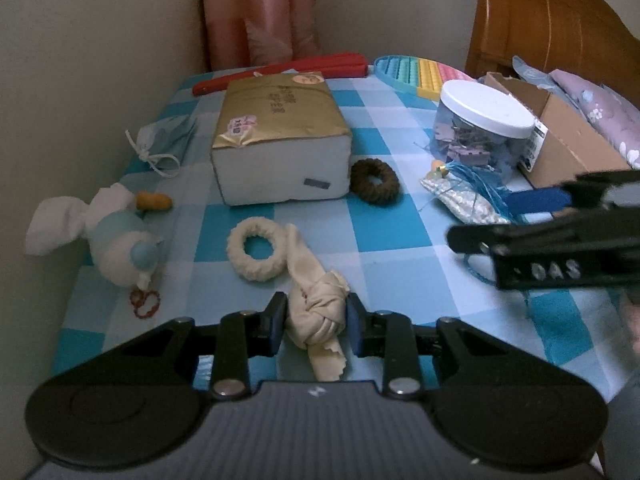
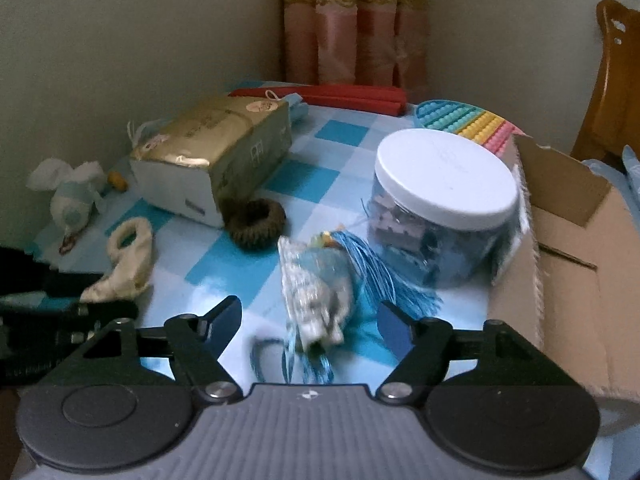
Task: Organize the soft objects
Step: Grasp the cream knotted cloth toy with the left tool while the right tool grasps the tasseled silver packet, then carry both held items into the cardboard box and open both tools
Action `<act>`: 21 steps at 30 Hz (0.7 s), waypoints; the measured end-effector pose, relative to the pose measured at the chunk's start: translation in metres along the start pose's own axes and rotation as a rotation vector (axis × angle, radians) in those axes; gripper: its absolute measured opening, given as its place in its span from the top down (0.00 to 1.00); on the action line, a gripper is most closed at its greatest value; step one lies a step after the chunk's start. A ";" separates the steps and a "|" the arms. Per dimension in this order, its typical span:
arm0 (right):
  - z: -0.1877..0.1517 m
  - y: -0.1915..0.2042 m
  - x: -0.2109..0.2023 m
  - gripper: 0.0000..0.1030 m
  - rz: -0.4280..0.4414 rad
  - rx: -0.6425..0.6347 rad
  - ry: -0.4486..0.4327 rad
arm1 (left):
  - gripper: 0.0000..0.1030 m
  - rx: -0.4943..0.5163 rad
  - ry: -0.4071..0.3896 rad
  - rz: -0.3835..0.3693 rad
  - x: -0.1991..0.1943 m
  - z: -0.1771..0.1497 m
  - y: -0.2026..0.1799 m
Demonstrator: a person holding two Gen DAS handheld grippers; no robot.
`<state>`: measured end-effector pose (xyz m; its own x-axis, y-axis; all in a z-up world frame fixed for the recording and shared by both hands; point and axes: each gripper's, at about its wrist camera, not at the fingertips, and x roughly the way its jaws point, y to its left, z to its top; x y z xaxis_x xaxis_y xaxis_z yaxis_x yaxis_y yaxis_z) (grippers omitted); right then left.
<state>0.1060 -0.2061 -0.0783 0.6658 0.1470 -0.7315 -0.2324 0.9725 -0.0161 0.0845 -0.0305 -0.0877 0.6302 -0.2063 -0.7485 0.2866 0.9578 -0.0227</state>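
Note:
My left gripper [image 1: 316, 326] is shut on the knotted cream cloth [image 1: 318, 314], which trails back to a cream ring-shaped scrunchie [image 1: 258, 254] on the checked cloth. My right gripper [image 2: 310, 318] is open, its fingers either side of a silvery blue tasselled pouch [image 2: 316, 292] without touching it; the gripper also shows at the right of the left wrist view [image 1: 540, 220]. A brown scrunchie [image 1: 375, 181] lies beside the gold tissue pack [image 1: 276, 136]. A white and blue plush toy [image 1: 116, 240] lies at the left edge.
A clear jar with a white lid [image 2: 444, 204] stands beside an open cardboard box [image 2: 568, 264]. A rainbow pop-it mat [image 1: 416, 74] and a red folded item [image 1: 288, 70] lie at the back. A small drawstring bag [image 1: 164, 140] lies at the left. Walls close in behind.

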 end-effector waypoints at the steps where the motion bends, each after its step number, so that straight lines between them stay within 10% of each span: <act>1: 0.003 0.000 0.004 0.27 0.002 0.003 0.003 | 0.71 0.001 -0.001 0.001 0.000 0.000 0.000; 14: 0.011 0.001 0.018 0.64 -0.036 -0.017 0.033 | 0.71 0.008 -0.001 -0.014 0.000 -0.001 0.000; 21: 0.003 0.006 -0.006 0.66 -0.029 -0.045 0.030 | 0.71 0.018 -0.006 -0.017 -0.006 0.001 -0.002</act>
<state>0.1026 -0.2010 -0.0723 0.6513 0.1131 -0.7504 -0.2457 0.9670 -0.0674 0.0806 -0.0309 -0.0825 0.6295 -0.2235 -0.7442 0.3104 0.9503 -0.0228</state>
